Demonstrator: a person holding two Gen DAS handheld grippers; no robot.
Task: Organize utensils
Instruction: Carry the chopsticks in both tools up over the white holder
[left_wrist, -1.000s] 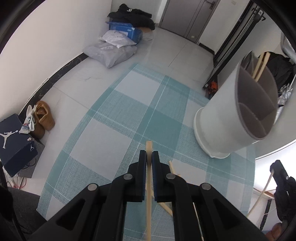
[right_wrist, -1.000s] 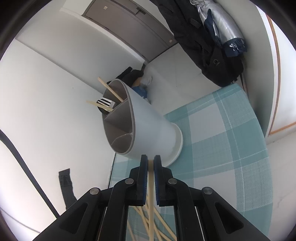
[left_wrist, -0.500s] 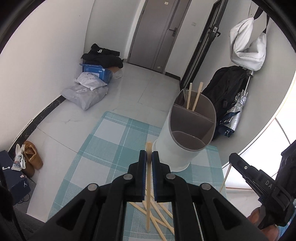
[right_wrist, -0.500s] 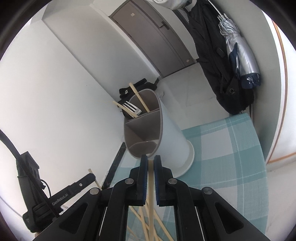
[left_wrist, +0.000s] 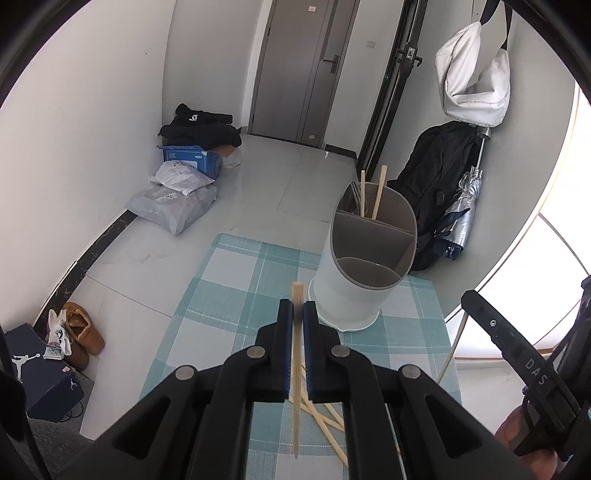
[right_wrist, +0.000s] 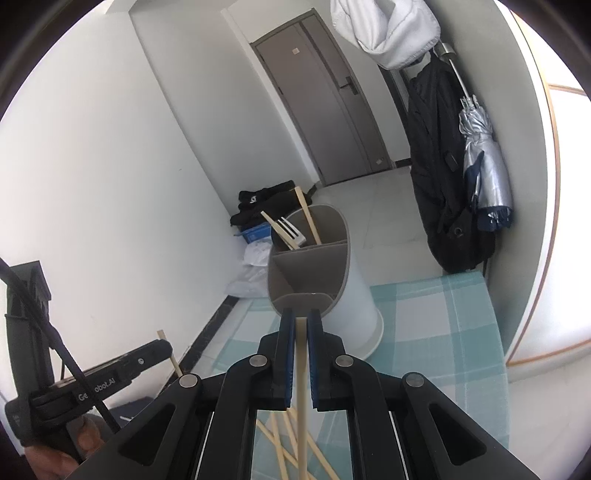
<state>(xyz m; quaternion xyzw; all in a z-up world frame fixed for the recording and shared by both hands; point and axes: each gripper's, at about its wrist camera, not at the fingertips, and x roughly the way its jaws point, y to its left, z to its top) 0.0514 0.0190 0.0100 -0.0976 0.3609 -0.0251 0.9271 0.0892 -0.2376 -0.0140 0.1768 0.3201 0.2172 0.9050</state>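
Left wrist: left hand-held gripper (left_wrist: 297, 314) clamps one chopstick (left_wrist: 295, 369); right hand-held gripper (right_wrist: 301, 321) another; holder (left_wrist: 365, 273) has two.

Black tongs (left_wrist: 297, 314), blue pads, silver screws

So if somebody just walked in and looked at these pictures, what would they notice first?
Probably the two black grippers, each pinching one wooden chopstick: the left gripper and the right gripper both point toward the white utensil holder. It stands on a teal checked mat, with two chopsticks and a fork already in its far compartment. More loose chopsticks lie crossed on the mat below the grippers.
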